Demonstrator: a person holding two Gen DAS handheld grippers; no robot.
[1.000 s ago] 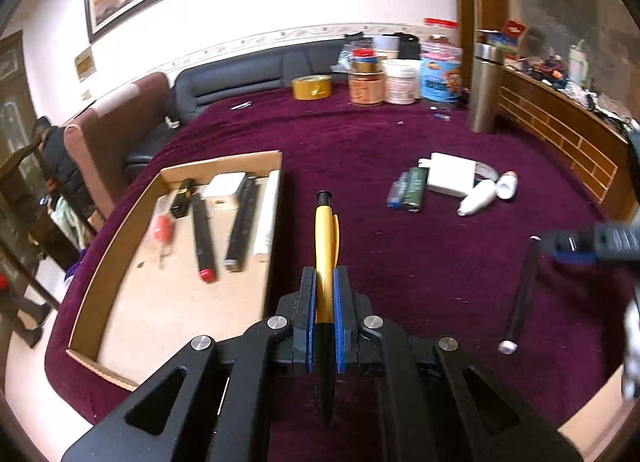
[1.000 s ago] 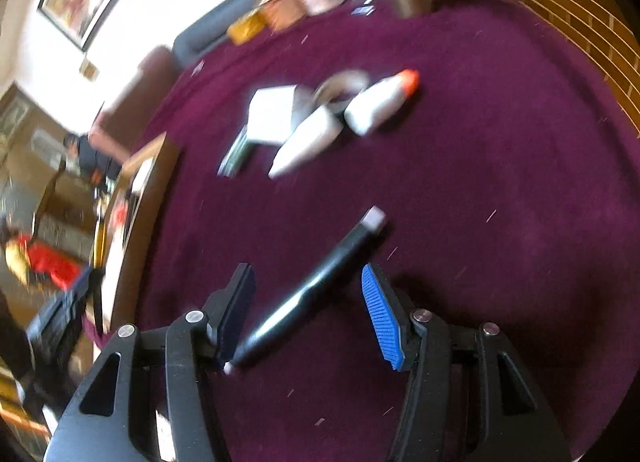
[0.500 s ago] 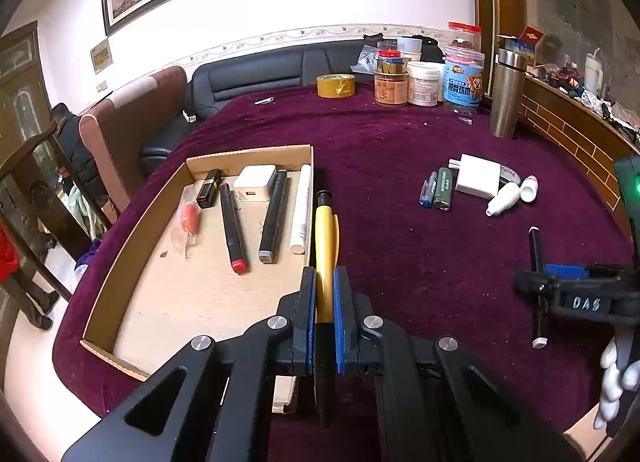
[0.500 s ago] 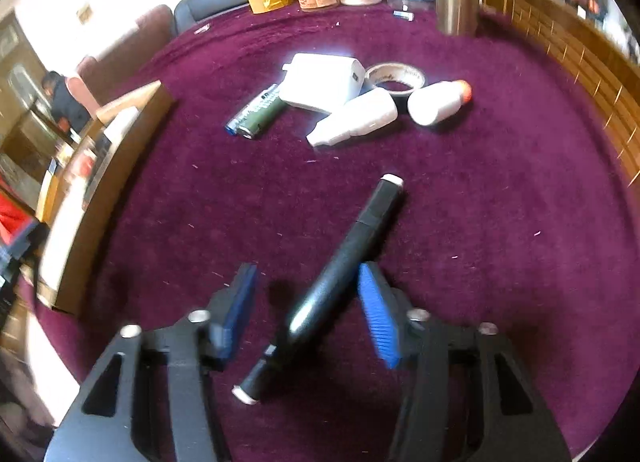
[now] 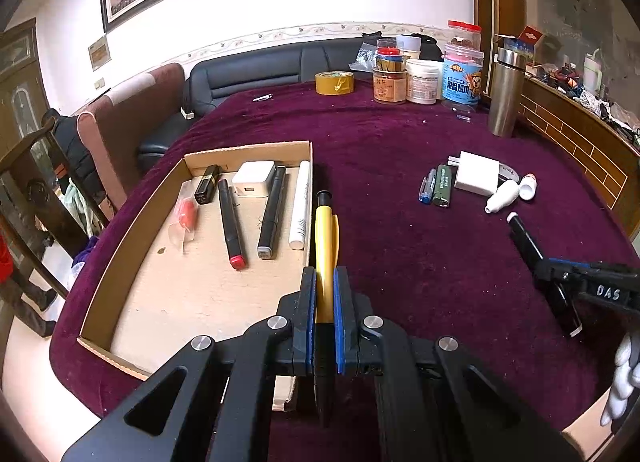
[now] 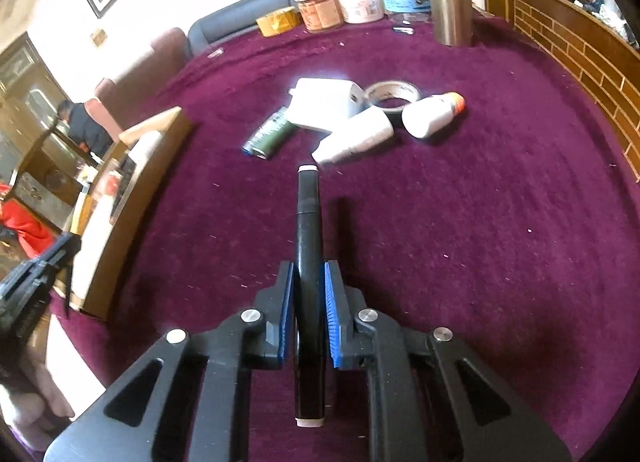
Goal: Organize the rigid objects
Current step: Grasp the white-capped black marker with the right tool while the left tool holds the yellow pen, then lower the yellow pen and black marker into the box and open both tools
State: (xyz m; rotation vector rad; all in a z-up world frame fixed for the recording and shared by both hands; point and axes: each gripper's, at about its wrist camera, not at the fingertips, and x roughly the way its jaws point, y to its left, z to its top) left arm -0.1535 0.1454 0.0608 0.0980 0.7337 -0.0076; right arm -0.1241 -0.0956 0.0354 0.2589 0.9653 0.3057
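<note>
- My left tool (image 5: 324, 282): clenched on a yellow pen (image 5: 325, 246), at lower centre of the left wrist view; the pen runs up the frame along the right wall of the cardboard tray (image 5: 132, 229), black tip toward the tray's far corner.
- My right tool (image 6: 308, 282): clenched on a black marker (image 6: 307, 246), lower centre of the right wrist view; the marker points up the frame, its white-capped end nearest the white bottle (image 6: 356, 137). The same tool (image 5: 560, 274) and marker (image 5: 528, 238) show at the right edge of the left wrist view.
- Tray contents, left half of the left wrist view, from left: an orange item in clear wrap (image 5: 185, 213), a small black case (image 5: 207, 183), a red-tipped marker (image 5: 231, 227), a white charger block (image 5: 254, 183), a grey-tipped marker (image 5: 272, 213), a white tube (image 5: 301, 205).
- Loose on the purple bench (image 6: 480, 221), upper centre of the right wrist view: a green lighter (image 6: 272, 133) with a blue pen (image 5: 427, 185) just beside it, a white plug adapter (image 6: 324, 105), a tape roll (image 6: 392, 93), the white bottle, and an orange-capped bottle (image 6: 434, 115).
- Far end of the bench, top of the left wrist view: yellow tape (image 5: 335, 82), jars (image 5: 420, 73), a steel flask (image 5: 505, 97).
</note>
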